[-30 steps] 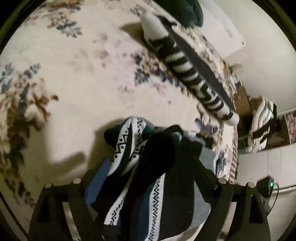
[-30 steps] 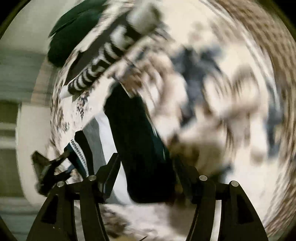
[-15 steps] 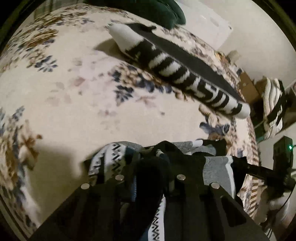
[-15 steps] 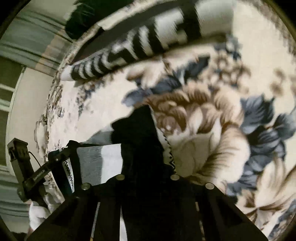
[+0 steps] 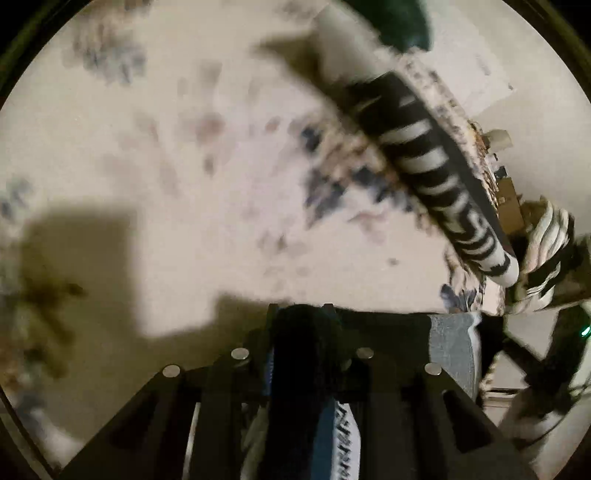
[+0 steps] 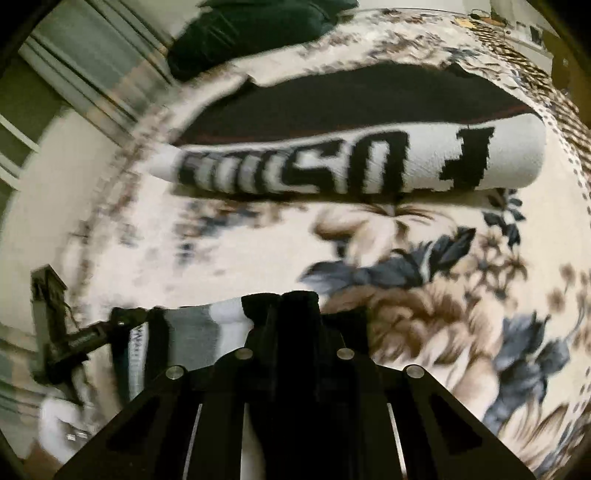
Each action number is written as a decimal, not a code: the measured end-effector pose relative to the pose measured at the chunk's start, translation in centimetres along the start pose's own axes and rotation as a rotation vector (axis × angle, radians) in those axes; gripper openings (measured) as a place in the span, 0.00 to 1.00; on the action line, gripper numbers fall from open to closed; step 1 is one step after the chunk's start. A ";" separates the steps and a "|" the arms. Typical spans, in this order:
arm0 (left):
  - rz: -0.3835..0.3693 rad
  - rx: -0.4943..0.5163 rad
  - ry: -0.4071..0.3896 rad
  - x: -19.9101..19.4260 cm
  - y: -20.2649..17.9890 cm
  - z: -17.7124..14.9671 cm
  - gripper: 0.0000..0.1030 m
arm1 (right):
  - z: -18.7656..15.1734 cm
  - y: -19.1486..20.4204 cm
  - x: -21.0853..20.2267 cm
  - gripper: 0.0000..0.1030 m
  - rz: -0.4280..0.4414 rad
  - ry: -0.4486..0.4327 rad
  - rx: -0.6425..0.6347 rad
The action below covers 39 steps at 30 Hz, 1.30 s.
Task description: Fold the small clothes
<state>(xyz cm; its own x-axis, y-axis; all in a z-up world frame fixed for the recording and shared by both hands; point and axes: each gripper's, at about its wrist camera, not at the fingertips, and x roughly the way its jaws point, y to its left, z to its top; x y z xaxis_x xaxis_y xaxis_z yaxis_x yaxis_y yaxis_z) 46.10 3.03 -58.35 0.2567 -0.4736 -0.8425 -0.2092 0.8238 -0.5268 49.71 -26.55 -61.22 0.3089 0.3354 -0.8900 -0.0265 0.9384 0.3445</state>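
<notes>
Small patterned garment (image 5: 450, 343), black/grey/white w/ zigzag trim, hangs stretched between my two tongs above the floral blanket (image 5: 184, 184). L gripper (image 5: 301, 325): jaws clenched on a dark bunched edge of it. R gripper (image 6: 295, 310): jaws clenched on the opposite black edge; grey-white part (image 6: 207, 325) runs off to its left. Beyond lies a black-and-white scarf (image 6: 351, 166), rolled long, on the blanket, well apart from the garment. Dark green cloth (image 6: 251, 29) at far edge. L view blurred.

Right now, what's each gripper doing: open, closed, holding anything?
Left gripper: closed on the dark patterned knit garment.
Right gripper: closed on the same garment's black edge.
</notes>
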 end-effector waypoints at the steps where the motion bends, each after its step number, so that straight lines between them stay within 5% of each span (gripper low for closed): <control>1: -0.031 -0.043 0.033 0.6 0.9 0.3 0.31 | 0.1 -0.1 1.1 0.13 -0.017 0.040 -0.008; 2: -0.071 -0.095 0.045 0.4 1.7 0.5 0.33 | 0.0 -0.4 1.8 0.14 -0.034 0.057 -0.006; 4: -0.121 -0.154 0.032 -1.2 2.6 0.3 0.64 | -0.1 -0.6 1.5 0.16 -0.010 0.062 0.011; 6: -0.113 -0.198 -0.024 -3.9 3.4 -0.7 0.75 | -0.3 -0.9 0.5 0.31 0.012 0.070 0.028; 8: -0.077 -0.200 -0.077 -6.8 3.6 -2.5 0.75 | -1.0 -1.5 -1.0 0.45 0.020 0.061 0.057; 12: -0.021 -0.167 -0.087 -8.8 2.9 -6.5 0.75 | -3.3 -3.0 -3.0 0.48 0.058 0.071 0.121; 17: -0.104 -0.216 0.034 -3.5 2.7 -9.9 0.75 | -6.0 -4.5 -2.5 0.48 0.098 0.134 0.160; 20: -0.152 -0.135 -0.015 -2.7 -0.2 -10.8 0.73 | -7.1 -5.0 -1.3 0.48 0.144 0.173 0.188; 23: -0.328 -0.148 -0.047 -3.1 -1.3 -11.0 0.72 | -7.7 -5.5 -0.2 0.44 0.247 0.201 0.241; 25: -0.499 -0.239 -0.073 -3.4 0.3 -10.9 0.71 | -8.1 -5.7 -0.2 0.16 0.327 0.208 0.274; 27: -0.668 -0.394 -0.076 -2.4 4.0 -10.9 0.71 | -8.6 -6.4 -0.6 0.14 0.394 0.199 0.325; 30: -0.432 -0.370 -0.014 -1.0 7.5 -10.5 0.66 | -9.2 -8.1 -1.0 0.13 0.374 0.190 0.390; 32: -0.442 -0.359 -0.006 -1.5 7.5 -10.2 0.66 | -9.3 -8.3 -1.3 0.13 0.267 0.193 0.344; 35: -0.310 -0.202 -0.010 -3.5 4.9 -9.4 0.67 | -9.0 -7.9 -1.9 0.15 0.272 0.211 0.313; 36: -0.291 -0.171 -0.020 -3.9 4.3 -9.4 0.68 | -8.8 -7.6 -2.2 0.23 0.262 0.217 0.290; 37: -0.272 -0.144 -0.029 -4.2 3.8 -9.4 0.81 | -8.6 -7.3 -2.4 0.32 0.253 0.213 0.266; 39: -0.227 -0.103 -0.017 -4.0 3.0 -9.3 0.90 | -8.3 -7.0 -2.5 0.61 0.259 0.191 0.240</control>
<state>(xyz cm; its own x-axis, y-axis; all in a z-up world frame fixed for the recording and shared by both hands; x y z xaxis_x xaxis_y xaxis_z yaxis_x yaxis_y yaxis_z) 35.63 4.48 -57.57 0.3237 -0.6365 -0.7000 -0.2397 0.6606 -0.7115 41.29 -33.30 -63.92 0.1382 0.5891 -0.7962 0.1493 0.7823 0.6047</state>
